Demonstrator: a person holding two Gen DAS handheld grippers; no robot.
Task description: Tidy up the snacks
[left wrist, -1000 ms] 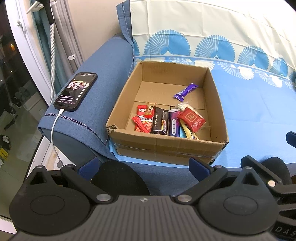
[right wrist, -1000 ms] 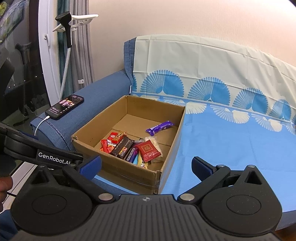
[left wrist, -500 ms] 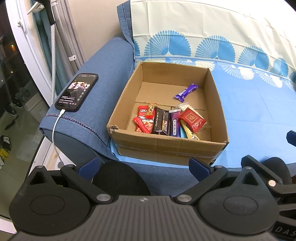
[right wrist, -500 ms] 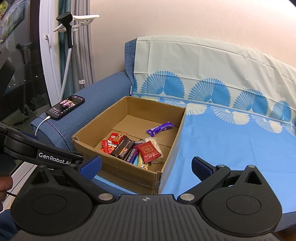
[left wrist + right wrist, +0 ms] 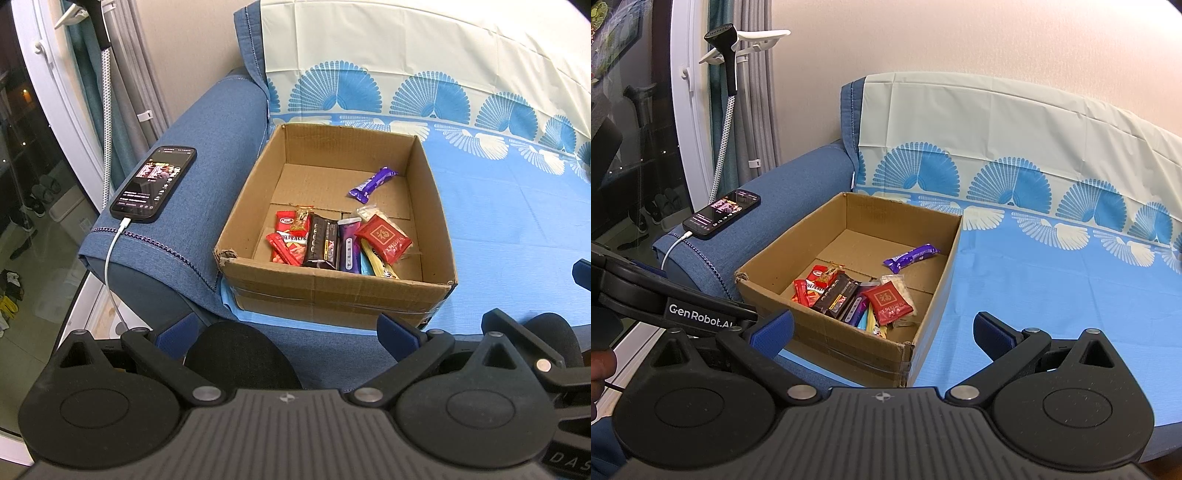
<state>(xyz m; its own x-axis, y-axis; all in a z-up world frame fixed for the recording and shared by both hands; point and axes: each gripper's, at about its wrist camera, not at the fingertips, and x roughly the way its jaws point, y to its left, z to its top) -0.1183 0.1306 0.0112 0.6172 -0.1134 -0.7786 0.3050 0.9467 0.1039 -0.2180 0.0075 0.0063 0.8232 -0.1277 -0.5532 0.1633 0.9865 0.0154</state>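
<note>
An open cardboard box sits on the sofa seat beside the armrest. Several snack packets lie along its near wall: red packets, a dark chocolate bar, a purple bar and a red square packet. A purple candy bar lies apart toward the back. My left gripper hovers open, in front of the box. My right gripper is open too, near the box's front right corner. Both are empty.
A phone with a white charging cable rests on the blue armrest. A light-blue fan-patterned cloth covers the sofa seat and back. A garment steamer head and curtains stand by the window at left.
Both views have shifted slightly; the box and phone sit a little further right and lower in frame. Nothing was picked up, and the snacks have not moved.
</note>
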